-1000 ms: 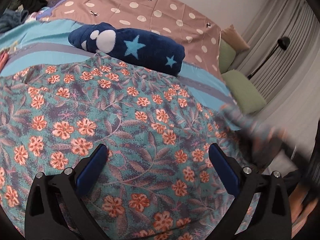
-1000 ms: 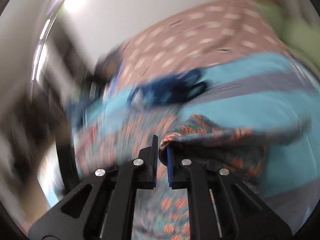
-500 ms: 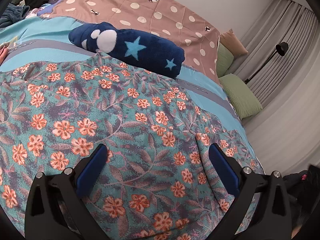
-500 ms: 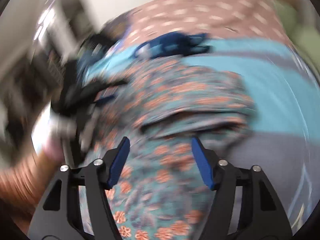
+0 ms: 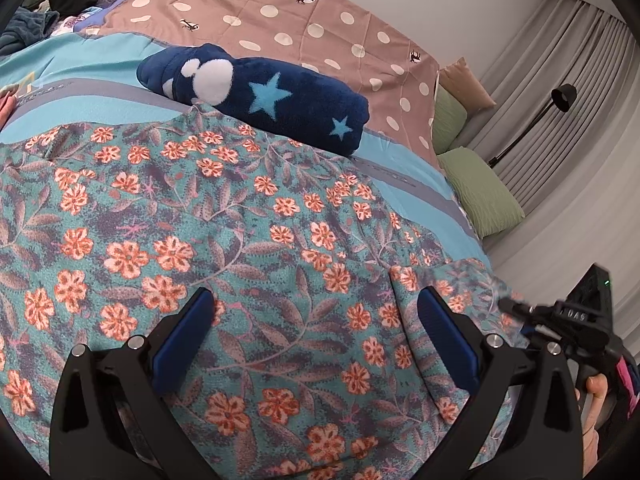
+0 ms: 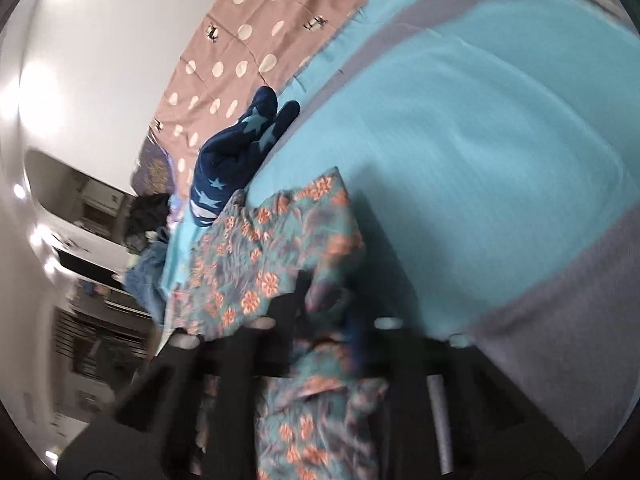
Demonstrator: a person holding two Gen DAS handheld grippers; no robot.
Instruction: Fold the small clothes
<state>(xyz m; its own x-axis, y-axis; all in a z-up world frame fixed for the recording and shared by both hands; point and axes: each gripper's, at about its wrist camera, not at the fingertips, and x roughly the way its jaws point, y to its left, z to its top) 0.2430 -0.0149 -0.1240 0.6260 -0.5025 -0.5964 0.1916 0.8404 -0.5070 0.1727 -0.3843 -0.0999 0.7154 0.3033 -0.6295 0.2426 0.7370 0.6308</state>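
A teal garment with orange flowers (image 5: 280, 240) lies spread on the bed. My left gripper (image 5: 316, 320) hovers just over its near part, open, with nothing pinched. In the left wrist view my right gripper (image 5: 508, 306) comes in from the right edge at the garment's right corner. The right wrist view is blurred and rolled sideways. There the right gripper (image 6: 326, 308) has its jaws closing, with a bunched edge of the floral garment (image 6: 260, 264) between them.
A rolled navy blanket with stars (image 5: 260, 96) lies beyond the garment on the turquoise and grey bed cover (image 6: 480, 140). A brown polka-dot sheet (image 5: 300, 12) lies behind it. Green pillows (image 5: 480, 196), a black lamp (image 5: 560, 96) and grey curtains are at the right. Dark clothes are piled far left.
My right gripper let go of the floral edge, opened, rolled sideways, and closed again on the garment's right side. It now shows at the left view's right edge. My left gripper stayed still.
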